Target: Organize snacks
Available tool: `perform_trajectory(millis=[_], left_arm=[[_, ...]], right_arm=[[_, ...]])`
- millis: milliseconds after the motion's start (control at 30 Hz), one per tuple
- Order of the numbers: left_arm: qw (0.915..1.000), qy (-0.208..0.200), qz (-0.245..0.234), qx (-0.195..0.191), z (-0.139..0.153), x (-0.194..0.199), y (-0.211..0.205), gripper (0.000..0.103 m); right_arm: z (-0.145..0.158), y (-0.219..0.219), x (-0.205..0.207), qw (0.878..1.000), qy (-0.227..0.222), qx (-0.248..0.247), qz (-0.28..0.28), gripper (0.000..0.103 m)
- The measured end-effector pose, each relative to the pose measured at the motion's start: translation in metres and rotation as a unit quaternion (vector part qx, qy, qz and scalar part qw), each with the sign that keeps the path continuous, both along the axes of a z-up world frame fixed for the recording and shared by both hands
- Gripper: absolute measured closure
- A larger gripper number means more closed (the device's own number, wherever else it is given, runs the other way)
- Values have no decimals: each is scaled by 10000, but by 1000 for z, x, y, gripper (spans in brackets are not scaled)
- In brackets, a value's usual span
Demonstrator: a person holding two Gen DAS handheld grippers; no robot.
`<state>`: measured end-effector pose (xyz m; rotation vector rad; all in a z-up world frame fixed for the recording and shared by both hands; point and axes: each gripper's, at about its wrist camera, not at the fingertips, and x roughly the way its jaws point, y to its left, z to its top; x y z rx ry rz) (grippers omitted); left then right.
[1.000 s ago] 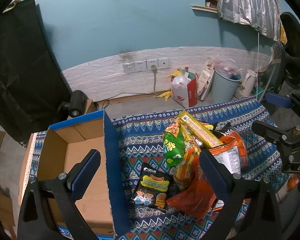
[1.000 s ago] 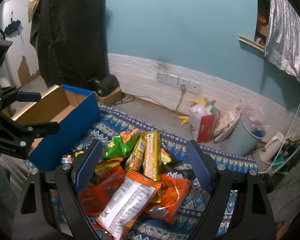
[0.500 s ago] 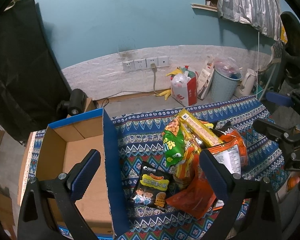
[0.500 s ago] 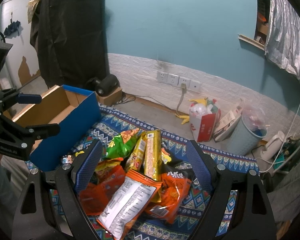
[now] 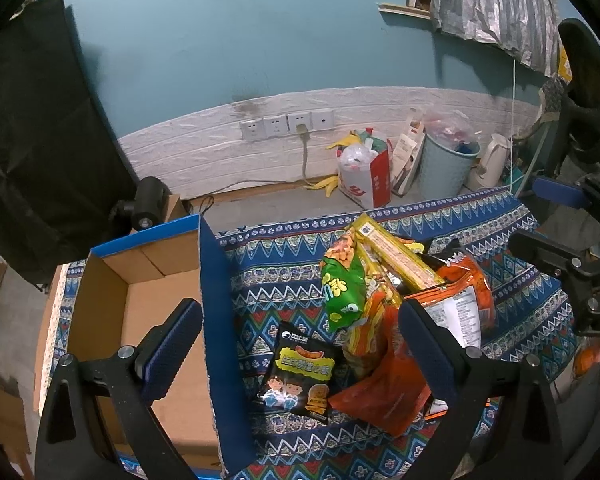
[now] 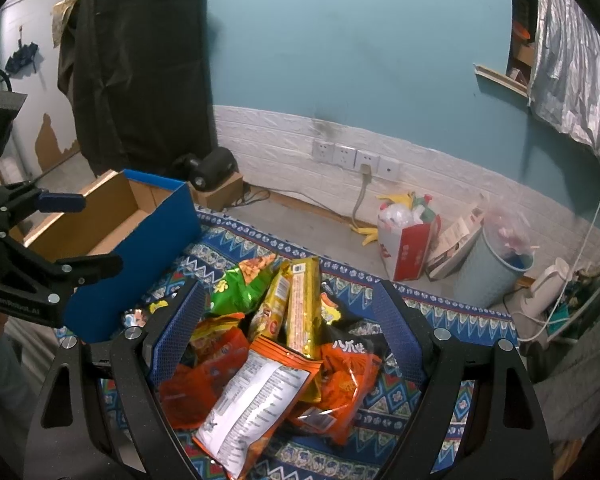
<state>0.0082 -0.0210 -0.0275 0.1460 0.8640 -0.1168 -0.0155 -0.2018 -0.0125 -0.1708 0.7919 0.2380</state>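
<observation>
Editor: Snacks [image 6: 284, 344] in a heap on a patterned cloth [image 5: 292, 240], two grippers above them. What has changed in the last second?

Reporter: Almost nothing. The left gripper [image 5: 296, 312] hangs where it hung a second ago, straddling the blue wall of the cardboard box [image 5: 216, 300], its view only a shade closer. The right gripper [image 6: 288, 292] keeps its place over the middle of the pile. No packet has shifted.

Editor: And the fingers?

Reporter: Both pairs stand spread wide with nothing between them. Neither touches a packet.

Editor: Where do the snacks lie against the box?

Reporter: All outside it, on the cloth just beside its blue wall. A black packet [image 5: 300, 372] lies nearest the wall, and a green bag [image 5: 340, 292] sits behind it. A long yellow pack [image 6: 304, 304] rests across the top of the heap, and an orange bag [image 6: 256, 392] lies label-up at the near edge. The part of the box floor that shows is bare cardboard.

Editor: What does the stillness mean for the task?

Reporter: It reads as a pause before the first pick; the sorting seems not yet begun. The black packet looks the easy start for the left gripper, since it lies flat and apart from the tangle. The crinkled bags overlap, so lifting one from the heap may drag a neighbour along.
</observation>
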Motion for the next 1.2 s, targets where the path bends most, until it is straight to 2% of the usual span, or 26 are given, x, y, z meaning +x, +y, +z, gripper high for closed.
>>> perform_trajectory(millis=[367,767,967,1200], left_arm=[[10000,96,-20,-4,-7,1,-5,3],[9996,271,-105,55,-30,5,-12,3],[9985,540,-107,35,-48,10,-15,3],[9968,802,-68,-18,-74,14,-9,3]], right_arm=[[-3,-4,1,9999,92,5,-49,19],[-7,-8,5,9997,207,27,-127,19],[-17,-21,11,9987,383,24,-330,19],[-46,-43,18,9943,816,-25,-683,19]])
